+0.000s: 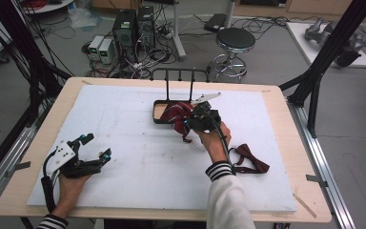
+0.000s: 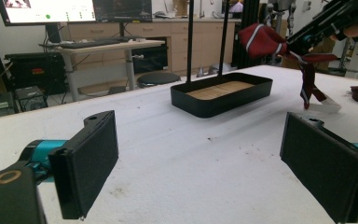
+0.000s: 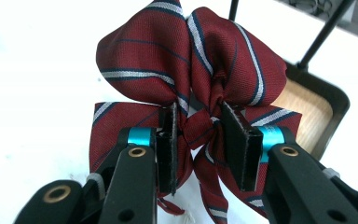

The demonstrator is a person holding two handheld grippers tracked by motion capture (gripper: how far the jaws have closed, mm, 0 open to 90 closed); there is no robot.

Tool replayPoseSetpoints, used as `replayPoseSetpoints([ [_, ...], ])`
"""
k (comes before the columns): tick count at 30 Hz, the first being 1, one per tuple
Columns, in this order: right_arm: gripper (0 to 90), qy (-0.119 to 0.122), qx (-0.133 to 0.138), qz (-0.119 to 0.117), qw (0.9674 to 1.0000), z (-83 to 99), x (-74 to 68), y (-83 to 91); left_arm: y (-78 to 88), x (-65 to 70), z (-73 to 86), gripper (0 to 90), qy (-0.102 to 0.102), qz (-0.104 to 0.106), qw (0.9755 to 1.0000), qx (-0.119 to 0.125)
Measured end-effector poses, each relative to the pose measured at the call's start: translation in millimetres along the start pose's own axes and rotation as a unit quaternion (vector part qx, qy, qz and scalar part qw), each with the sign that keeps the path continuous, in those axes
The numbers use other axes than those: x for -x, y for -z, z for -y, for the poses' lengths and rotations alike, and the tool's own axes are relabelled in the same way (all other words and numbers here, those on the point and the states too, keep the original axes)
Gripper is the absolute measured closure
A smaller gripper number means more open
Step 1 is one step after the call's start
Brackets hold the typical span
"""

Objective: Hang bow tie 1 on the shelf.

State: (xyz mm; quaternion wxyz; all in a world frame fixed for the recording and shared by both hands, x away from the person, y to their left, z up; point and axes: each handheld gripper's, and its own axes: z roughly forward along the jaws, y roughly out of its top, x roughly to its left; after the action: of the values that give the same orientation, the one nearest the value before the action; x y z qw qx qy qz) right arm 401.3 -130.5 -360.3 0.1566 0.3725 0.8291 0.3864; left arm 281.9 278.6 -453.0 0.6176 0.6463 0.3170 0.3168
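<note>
Progress looks about halfway, by my reading: the striped bow tie [image 3: 186, 70] is already off the table, pinched at its knot by the right gripper [image 1: 196, 119] and hanging just beside the tray [image 1: 158, 118], at the tray's 4 o'clock corner in the high view. What seems left is to carry it over the tray's rim, lower it onto the wooden floor inside and let go; a second, darker bow tie [image 1: 250, 161] lies flat on the white mat [image 1: 124, 143] at about 4 o'clock from the right hand [image 1: 214, 140], well apart from the tray, and probably waits its turn. The right tongs stand narrow, pads pressed on the knot from both sides, with the loops fanning out above and the tails drooping below. That hand reaches forward from the 6 o'clock edge, forearm stretched, gripper raised above the mat and pointing toward 11 o'clock. The left gripper [image 1: 91, 151] rests low near the mat's 8 o'clock corner, tongs wide with nothing between them, aimed across the mat toward the tray.
</note>
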Motion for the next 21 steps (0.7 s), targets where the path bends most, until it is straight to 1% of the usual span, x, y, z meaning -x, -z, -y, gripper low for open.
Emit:
replayPoseSetpoints([
  [1,67.8,0.000,0.000,0.000,1.0000,0.0,0.0,0.0,0.0,0.0,0.0,11.7,0.000,0.000,1.0000,0.000],
  [2,67.7,0.001,0.016,-0.003,0.9999,-1.1,-0.3,2.6,0.0,0.0,0.0,11.7,0.000,0.000,1.0000,0.000],
  [3,67.7,0.002,0.023,-0.002,0.9997,-1.8,-0.8,4.0,0.1,0.0,0.0,11.7,0.000,0.000,1.0000,0.000],
  [4,67.7,0.002,0.023,-0.002,0.9997,-1.8,-0.8,4.0,0.1,0.0,0.0,11.7,0.000,0.000,1.0000,0.000],
  [5,67.7,0.006,0.035,0.000,0.9994,-2.9,-1.4,6.6,0.0,0.0,0.0,11.7,0.000,0.000,1.0000,0.000],
  [7,67.7,0.007,0.049,0.003,0.9988,-3.8,-1.5,9.1,0.0,-0.1,0.0,11.7,0.000,0.000,1.0000,0.000],
  [8,67.7,0.007,0.049,0.003,0.9988,-3.8,-1.5,9.1,0.0,-0.1,0.0,11.7,0.000,0.000,1.0000,0.000],
  [9,67.7,0.007,0.061,0.005,0.9981,-4.6,-1.4,11.4,0.0,-0.1,0.0,11.7,0.000,0.000,1.0000,0.000],
  [10,67.7,0.007,0.061,0.005,0.9981,-4.6,-1.4,11.4,0.1,-0.2,0.0,11.7,0.000,0.001,1.0000,-0.001],
  [11,67.7,0.007,0.066,0.005,0.9978,-5.0,-1.0,12.5,0.1,-0.1,0.0,11.8,0.000,0.000,1.0000,-0.001],
  [13,67.7,-0.001,0.081,0.004,0.9967,-6.2,-0.2,15.8,0.0,0.0,0.0,11.7,0.000,0.000,1.0000,0.000],
  [15,67.7,0.001,0.085,0.007,0.9963,-6.8,0.0,17.0,0.1,-0.1,0.0,11.8,0.000,0.001,1.0000,-0.001],
  [16,67.7,0.000,0.096,0.010,0.9953,-8.3,0.1,20.0,0.0,0.0,0.0,11.7,0.000,0.000,1.0000,0.000],
  [17,67.7,0.000,0.096,0.010,0.9953,-8.3,0.1,20.0,0.1,-0.1,0.0,11.7,0.000,0.000,1.0000,-0.001],
  [18,67.7,-0.005,0.106,0.008,0.9943,-10.3,0.9,22.7,0.1,0.0,0.0,11.7,0.000,0.000,1.0000,-0.001],
  [20,67.7,-0.003,0.117,0.013,0.9931,-12.2,1.3,25.4,0.1,0.0,0.0,11.8,0.000,0.000,1.0000,0.000],
  [21,67.7,-0.003,0.117,0.013,0.9931,-12.2,1.3,25.4,0.1,0.0,0.0,11.7,0.000,0.000,1.0000,0.000],
])
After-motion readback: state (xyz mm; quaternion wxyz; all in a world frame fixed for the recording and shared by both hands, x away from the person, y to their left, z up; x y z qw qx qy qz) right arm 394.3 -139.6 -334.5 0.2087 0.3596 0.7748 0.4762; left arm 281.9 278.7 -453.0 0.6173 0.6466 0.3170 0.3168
